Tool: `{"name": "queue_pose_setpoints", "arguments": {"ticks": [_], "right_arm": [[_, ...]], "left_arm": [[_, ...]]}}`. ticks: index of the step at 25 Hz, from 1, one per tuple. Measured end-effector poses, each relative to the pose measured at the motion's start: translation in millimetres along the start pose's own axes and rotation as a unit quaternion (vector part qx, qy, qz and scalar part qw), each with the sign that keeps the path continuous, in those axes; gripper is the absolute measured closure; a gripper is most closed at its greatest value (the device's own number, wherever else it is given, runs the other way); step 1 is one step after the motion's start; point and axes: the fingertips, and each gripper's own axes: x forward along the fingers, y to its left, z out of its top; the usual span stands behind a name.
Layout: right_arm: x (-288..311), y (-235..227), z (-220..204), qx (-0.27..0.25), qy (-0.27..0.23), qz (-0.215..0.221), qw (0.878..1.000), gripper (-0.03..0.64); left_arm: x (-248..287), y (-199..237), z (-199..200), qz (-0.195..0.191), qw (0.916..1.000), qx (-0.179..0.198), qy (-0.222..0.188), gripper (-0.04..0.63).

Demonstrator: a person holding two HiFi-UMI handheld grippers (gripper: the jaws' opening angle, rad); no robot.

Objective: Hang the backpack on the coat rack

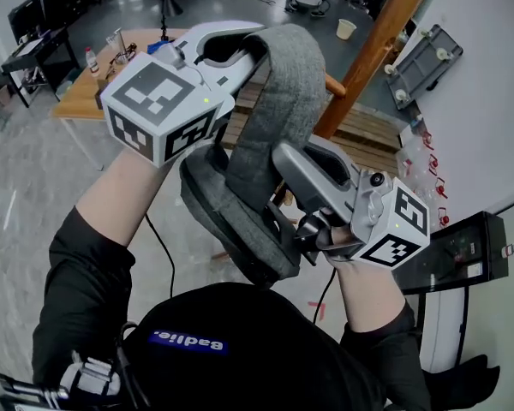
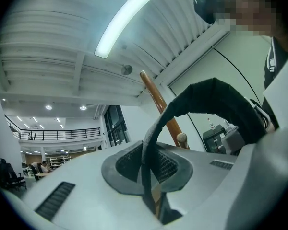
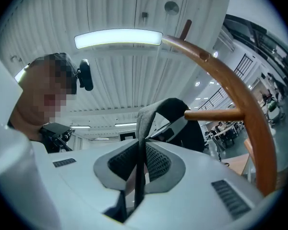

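A grey backpack [image 1: 231, 221] hangs in front of me by its wide grey strap [image 1: 278, 101], which arches upward. My left gripper [image 1: 244, 45] is shut on the strap's top, and the left gripper view shows the strap [image 2: 147, 171] pinched edge-on between the jaws. Lower right, my right gripper [image 1: 289, 159] is shut on the same strap [image 3: 140, 166]. The wooden coat rack pole [image 1: 379, 48] slants just behind the strap, with a peg [image 1: 335, 86] close by. The pole [image 2: 158, 103] and a peg knob [image 2: 181, 138] stand beyond the left jaws. The pole [image 3: 245, 109] and a peg [image 3: 216, 114] lie right of the right jaws.
A wooden table [image 1: 90, 88] with bottles stands at the back left. The rack rises from a slatted wooden platform [image 1: 373, 135]. A grey tray [image 1: 421, 62] leans on the white wall at right, above a black cabinet [image 1: 463, 255]. A paper cup [image 1: 346, 28] sits on the floor behind.
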Motion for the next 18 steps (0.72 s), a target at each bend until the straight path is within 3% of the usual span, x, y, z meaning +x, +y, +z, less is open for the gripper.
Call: {"name": "queue_pose_setpoints", "arguments": {"ticks": [9,18], "right_arm": [[-26,-37,24,0.023,-0.031,-0.024,0.999,0.583],[-47,-66,2,0.066,-0.037,-0.047,0.996,0.583]], "left_arm": [[48,1,-10,-0.021,0.9992,0.019,0.029,0.558],[72,-13,-51,-0.045,0.9974,-0.005,0.057,0.558]]}}
